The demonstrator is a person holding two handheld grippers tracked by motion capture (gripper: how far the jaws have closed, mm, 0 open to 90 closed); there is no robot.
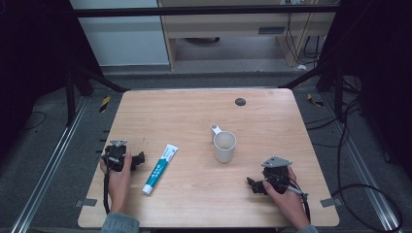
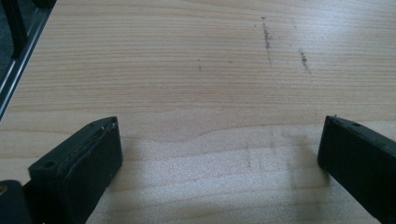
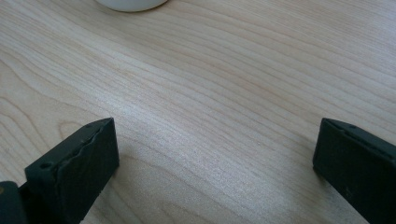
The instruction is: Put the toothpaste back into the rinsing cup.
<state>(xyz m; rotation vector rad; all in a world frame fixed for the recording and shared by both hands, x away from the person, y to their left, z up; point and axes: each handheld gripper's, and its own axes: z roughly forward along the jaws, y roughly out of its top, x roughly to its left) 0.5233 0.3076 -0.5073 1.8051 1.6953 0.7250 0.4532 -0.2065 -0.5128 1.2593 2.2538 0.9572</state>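
A white mug (image 1: 224, 145) stands upright near the middle of the wooden table (image 1: 204, 111), its handle pointing back-left. A white and teal toothpaste tube (image 1: 160, 169) lies flat at the front left, cap toward the front. My left gripper (image 1: 141, 158) rests on the table just left of the tube, open, with bare wood between its jaws (image 2: 219, 135). My right gripper (image 1: 251, 184) rests at the front right, below and right of the mug, open and holding nothing (image 3: 215, 135). The mug's base (image 3: 130, 4) shows at the top edge of the right gripper view.
A small dark round disc (image 1: 240, 101) sits near the table's back edge. Dark scuff marks (image 2: 267, 37) streak the wood ahead of the left gripper. Cables (image 1: 350, 145) run over the floor to the right of the table, and metal rails line both sides.
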